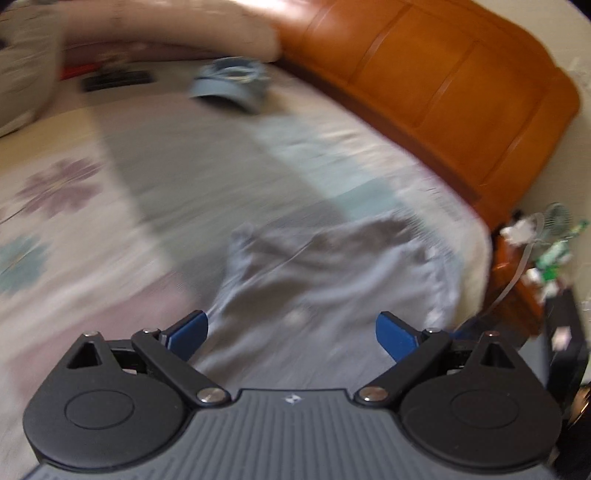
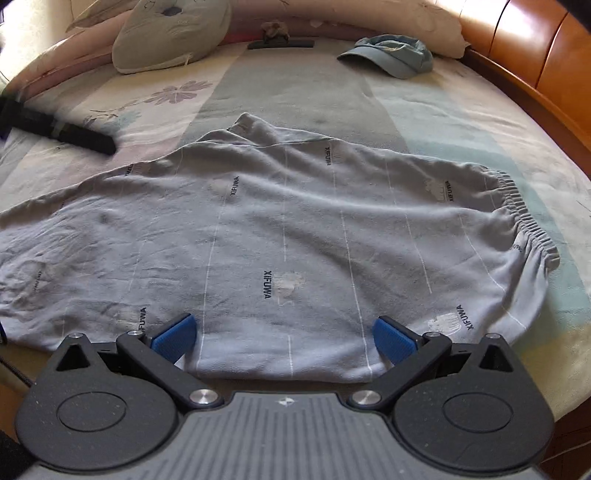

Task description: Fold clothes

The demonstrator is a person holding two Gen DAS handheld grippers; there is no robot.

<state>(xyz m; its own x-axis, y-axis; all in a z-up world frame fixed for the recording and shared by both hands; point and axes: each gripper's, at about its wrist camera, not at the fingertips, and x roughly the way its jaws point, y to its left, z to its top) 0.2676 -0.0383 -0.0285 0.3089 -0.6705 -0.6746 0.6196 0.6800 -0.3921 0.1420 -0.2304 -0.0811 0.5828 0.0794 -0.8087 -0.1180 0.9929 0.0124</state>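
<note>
the bed (image 2: 461,122) carries everything: a floral striped sheet, with a wooden bed frame (image 1: 443,81) curving along its far right edge. the largest thing on it is the pair of pale blue-grey trousers (image 2: 295,229), spread flat across the near middle of the bed, elastic waistband (image 2: 517,206) toward the right edge and the legs running off toward the left. thin white stripes and small printed logos cross the cloth, which lies in soft wrinkles. in the left wrist view the same trousers (image 1: 332,266) show blurred, just ahead of that claw

a pale pillow (image 2: 170,33) sits at the far left corner, a blue cap (image 2: 391,55) near the far right corner, and a dark bar-shaped object (image 2: 62,129) on the left side of the bed; what it is i cannot tell

the right claw (image 2: 284,338) hangs over the near hem of the trousers, jaws apart, holding nothing. the left claw (image 1: 291,334) is likewise spread wide and empty

the cloth looks light, limp and not slippery, so it should bunch and drape instead of holding shape. the firmest holds are likely the gathered waistband and the leg hems, pinched through both layers at the edges
</note>
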